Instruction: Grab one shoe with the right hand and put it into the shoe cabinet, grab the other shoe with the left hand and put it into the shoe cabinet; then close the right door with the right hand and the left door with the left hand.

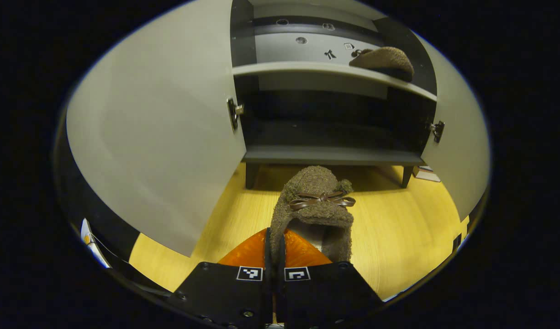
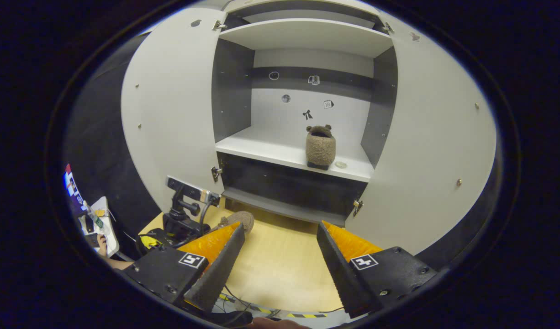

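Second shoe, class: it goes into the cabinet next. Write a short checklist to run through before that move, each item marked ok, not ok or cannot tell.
1. Left gripper jaws shut on the second shoe: ok.
2. Left door open: ok.
3. Right door open: ok.
4. First shoe already on the shelf: ok.
5. Free shelf space left of the first shoe: ok.
6. Right gripper open, holding nothing: ok.

No readable text; cabinet (image 2: 307, 91) stickers perhaps too small.
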### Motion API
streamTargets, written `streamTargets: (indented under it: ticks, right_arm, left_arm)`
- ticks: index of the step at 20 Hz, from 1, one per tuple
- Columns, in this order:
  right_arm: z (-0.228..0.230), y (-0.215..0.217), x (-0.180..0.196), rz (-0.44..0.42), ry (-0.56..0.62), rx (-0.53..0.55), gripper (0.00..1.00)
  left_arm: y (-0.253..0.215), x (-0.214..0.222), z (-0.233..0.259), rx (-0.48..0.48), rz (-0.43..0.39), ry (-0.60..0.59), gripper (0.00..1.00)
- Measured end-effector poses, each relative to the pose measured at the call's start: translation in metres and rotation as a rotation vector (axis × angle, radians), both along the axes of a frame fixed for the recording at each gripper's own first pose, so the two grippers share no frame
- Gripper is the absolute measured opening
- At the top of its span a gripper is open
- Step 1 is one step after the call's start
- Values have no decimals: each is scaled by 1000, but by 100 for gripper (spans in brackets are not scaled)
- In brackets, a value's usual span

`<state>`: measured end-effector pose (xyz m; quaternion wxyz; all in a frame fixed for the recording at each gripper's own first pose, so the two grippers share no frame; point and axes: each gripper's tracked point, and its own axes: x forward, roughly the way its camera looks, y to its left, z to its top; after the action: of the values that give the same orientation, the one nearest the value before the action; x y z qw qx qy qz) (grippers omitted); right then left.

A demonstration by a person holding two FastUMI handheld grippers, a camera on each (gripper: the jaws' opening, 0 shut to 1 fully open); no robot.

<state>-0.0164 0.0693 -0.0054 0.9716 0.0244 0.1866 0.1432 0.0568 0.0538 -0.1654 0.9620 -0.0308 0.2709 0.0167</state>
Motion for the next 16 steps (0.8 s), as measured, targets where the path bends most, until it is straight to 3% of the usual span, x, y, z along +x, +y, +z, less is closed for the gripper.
streamTargets:
  ticks: [4, 8, 11, 14, 16]
  right_arm:
    - [17, -25, 7, -33, -72, 29, 100]
    - [25, -54, 9, -88, -108, 73, 100]
    - [42, -72, 2, -135, -179, 77, 100]
    - [55, -83, -2, -163, -251, 41, 100]
    - [53, -88, -2, -177, -253, 41, 100]
  left_arm:
    - [7, 18, 107, 17, -8, -122, 3]
    - [2, 69, 202, -3, 11, -210, 3]
    - [-5, 128, 231, -19, 27, -239, 3]
    - [-22, 193, 228, -80, 16, -173, 3]
    - [-21, 229, 226, -35, 37, -163, 3]
